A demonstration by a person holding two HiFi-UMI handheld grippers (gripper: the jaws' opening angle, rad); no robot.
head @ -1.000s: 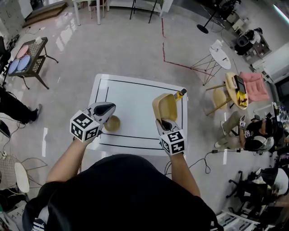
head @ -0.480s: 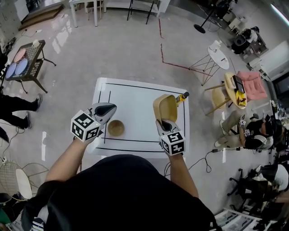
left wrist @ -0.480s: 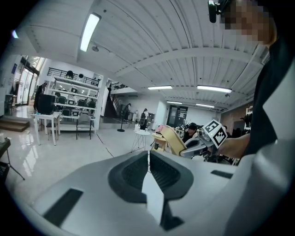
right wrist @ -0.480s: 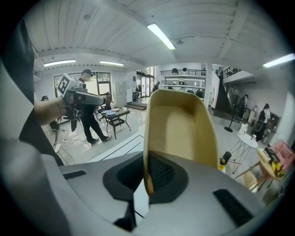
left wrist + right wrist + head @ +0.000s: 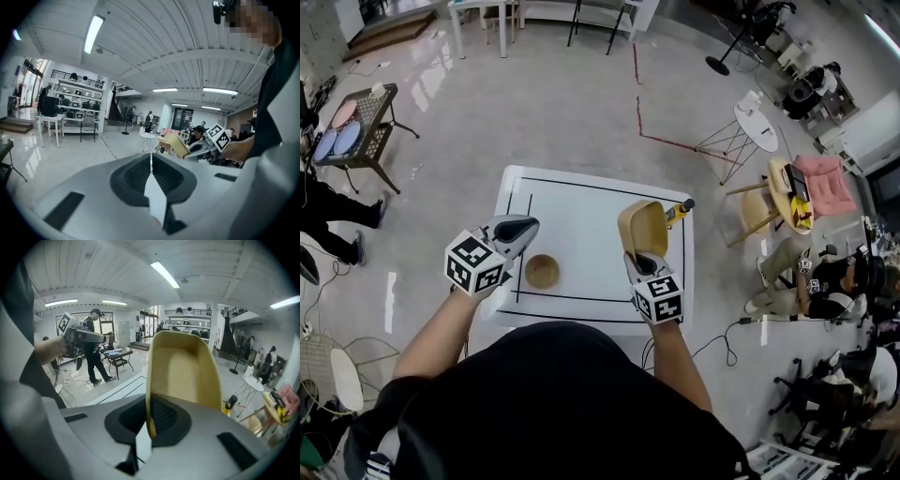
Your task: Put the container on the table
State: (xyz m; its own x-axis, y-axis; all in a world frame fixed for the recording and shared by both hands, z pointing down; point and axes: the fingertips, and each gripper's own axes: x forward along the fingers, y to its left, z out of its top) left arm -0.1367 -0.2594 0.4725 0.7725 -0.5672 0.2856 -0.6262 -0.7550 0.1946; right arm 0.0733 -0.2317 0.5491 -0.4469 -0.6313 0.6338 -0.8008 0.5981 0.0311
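Container (image 5: 643, 228) tilted up in right tongs (image 5: 641, 257), centre right of frame
Jaws pinch its rim above the worktop (image 5: 581, 202); left tongs (image 5: 521, 227) closed tight, empty.

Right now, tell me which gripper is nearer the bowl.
Left. The left gripper hovers close by the bowl, at its far left side, shut and empty. The right gripper is off to the bowl's right, holding the container.
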